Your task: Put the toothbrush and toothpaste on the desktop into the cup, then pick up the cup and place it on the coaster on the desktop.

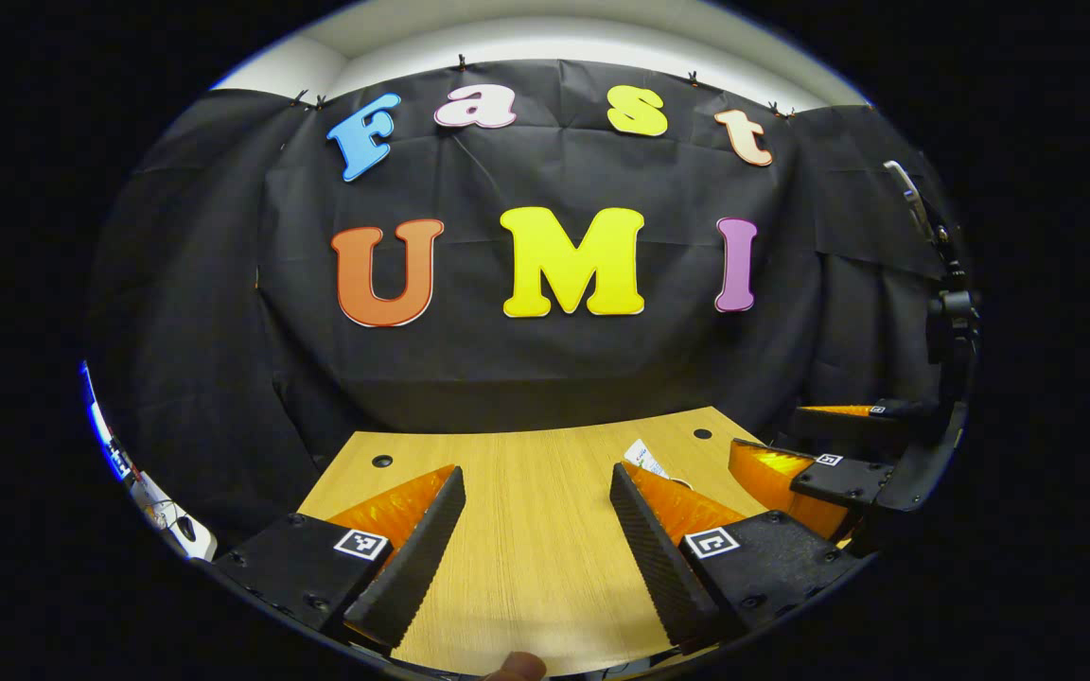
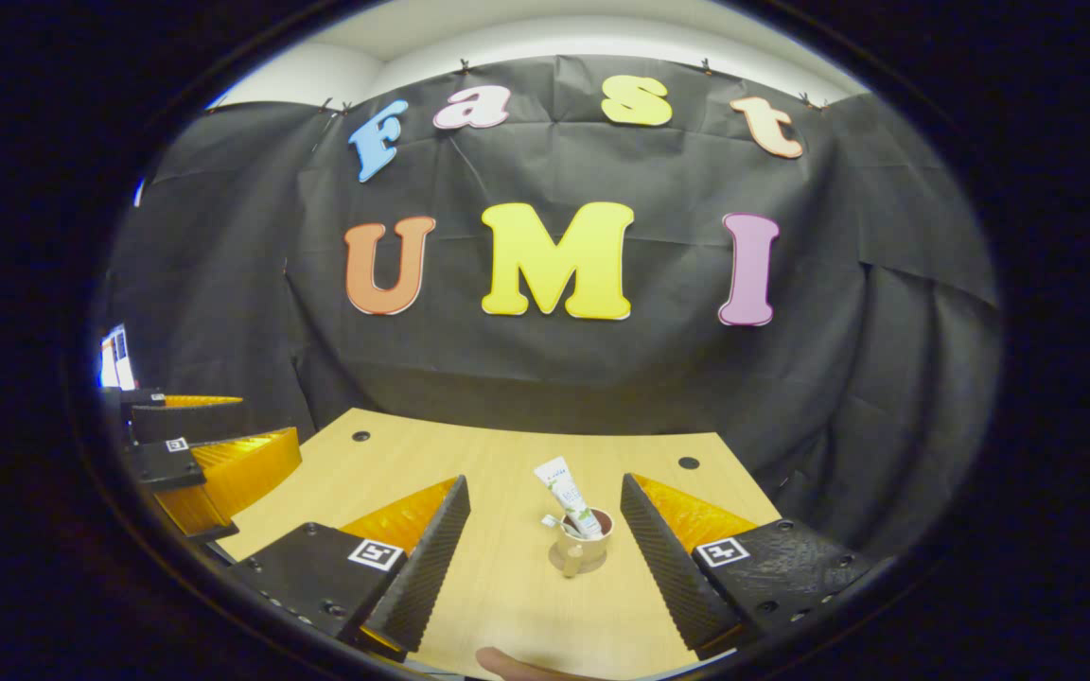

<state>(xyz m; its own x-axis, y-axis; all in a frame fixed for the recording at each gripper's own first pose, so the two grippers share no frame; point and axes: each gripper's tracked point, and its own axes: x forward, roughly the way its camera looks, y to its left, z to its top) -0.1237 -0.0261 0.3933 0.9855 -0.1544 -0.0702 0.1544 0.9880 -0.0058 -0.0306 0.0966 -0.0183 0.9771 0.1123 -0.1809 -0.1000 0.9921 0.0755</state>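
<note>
In the right gripper view, the left gripper (image 2: 187, 454) sits at left edge. The right gripper (image 2: 545, 534) gapes empty, framing the cup (image 2: 585, 540) on its coaster (image 2: 571, 565), toothpaste (image 2: 568, 496) and toothbrush (image 2: 553, 520) inside. Left gripper (image 1: 537, 530) likewise spread over the desktop (image 1: 536, 567).

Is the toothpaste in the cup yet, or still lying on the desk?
In. In the right gripper view the toothpaste stands tilted in the cup, its top poking above the rim.

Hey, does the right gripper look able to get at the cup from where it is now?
Probably yes. The right gripper is open, and the cup, holding the toothpaste, stands on the desk straight ahead between its fingers, with bare wood in between. The left gripper sits off to the side.
</note>
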